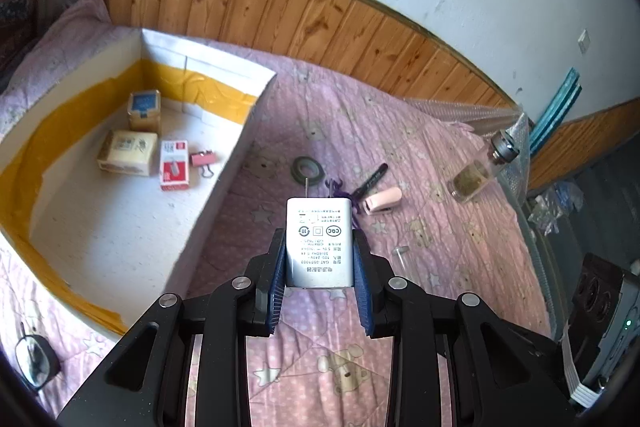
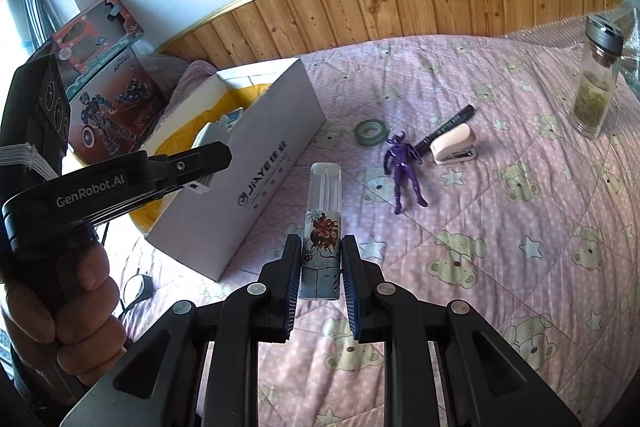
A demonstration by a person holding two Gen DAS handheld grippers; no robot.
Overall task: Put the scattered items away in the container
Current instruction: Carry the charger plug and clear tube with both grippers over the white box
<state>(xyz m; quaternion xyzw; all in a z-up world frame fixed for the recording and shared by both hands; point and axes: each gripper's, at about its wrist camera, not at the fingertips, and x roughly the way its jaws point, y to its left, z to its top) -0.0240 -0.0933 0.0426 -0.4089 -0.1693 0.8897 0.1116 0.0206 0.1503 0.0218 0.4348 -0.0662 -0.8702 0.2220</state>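
Note:
My left gripper (image 1: 319, 247) is shut on a white power adapter (image 1: 319, 239), held above the pink bedspread just right of the white box (image 1: 224, 183). Inside the box lie several small cartons and a pink binder clip (image 1: 203, 159). My right gripper (image 2: 321, 247) is shut on a clear tube with a printed label (image 2: 323, 223), raised over the bed near the box's (image 2: 256, 163) front corner. On the bed lie a tape roll (image 2: 371, 131), a purple figure (image 2: 404, 167), a black marker (image 2: 452, 125), a pink stapler (image 2: 454, 145) and a glass jar (image 2: 596, 83). The left gripper (image 2: 200, 163) also shows beside the box.
A wood-panelled wall runs behind the bed. A toy carton (image 2: 108, 83) stands behind the box. A hand (image 2: 68, 315) holds the left gripper's handle. Round glasses (image 1: 34, 359) lie by the box's near corner. Bubble wrap (image 1: 500, 115) and the bed's edge are at the right.

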